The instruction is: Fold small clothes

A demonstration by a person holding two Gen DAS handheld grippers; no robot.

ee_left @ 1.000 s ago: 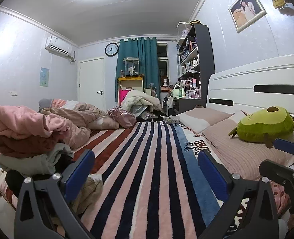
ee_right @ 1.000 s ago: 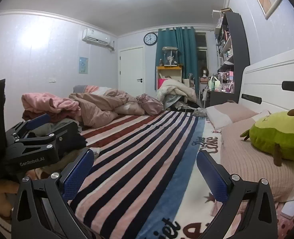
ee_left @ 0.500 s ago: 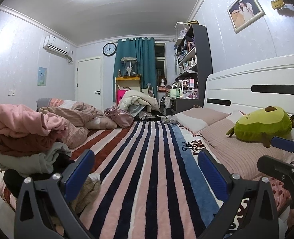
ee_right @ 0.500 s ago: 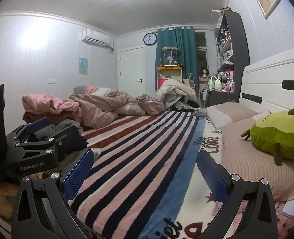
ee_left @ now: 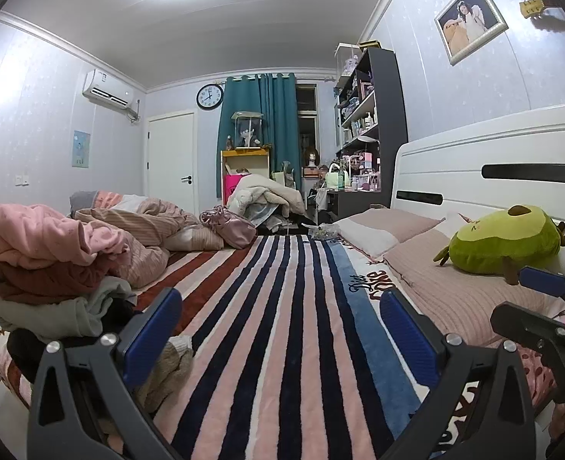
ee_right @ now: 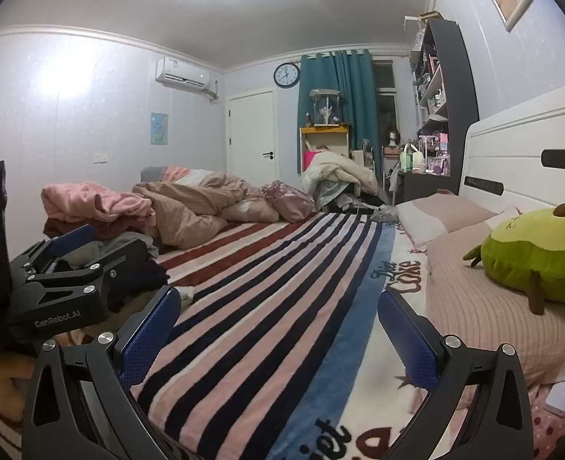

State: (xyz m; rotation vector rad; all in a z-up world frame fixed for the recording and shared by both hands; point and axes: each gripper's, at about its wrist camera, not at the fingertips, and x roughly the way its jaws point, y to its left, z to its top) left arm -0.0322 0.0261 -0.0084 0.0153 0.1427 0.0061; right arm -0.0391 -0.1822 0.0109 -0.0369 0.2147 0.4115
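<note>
Both tools are held low over the striped blanket [ee_left: 282,326], pointing down the length of the bed, with nothing in either. The left gripper [ee_left: 278,329] has its blue pads spread wide and empty; the right gripper [ee_right: 278,329] is likewise spread wide, nothing between its pads. The clothes to be folded sit in a loose pile of garments [ee_left: 48,268] at the left edge of the bed (pink on top, brown and grey-green beneath, darker items at the base), just beside the left tool and untouched. In my judgement the open stance is a ready posture: the bare stretch of blanket ahead serves as the folding surface, and the left tool is nearest to draw the first item. The avocado plush [ee_left: 505,241] rests on the pillows [ee_left: 436,283], well apart from the pile and out of the working area.
</note>
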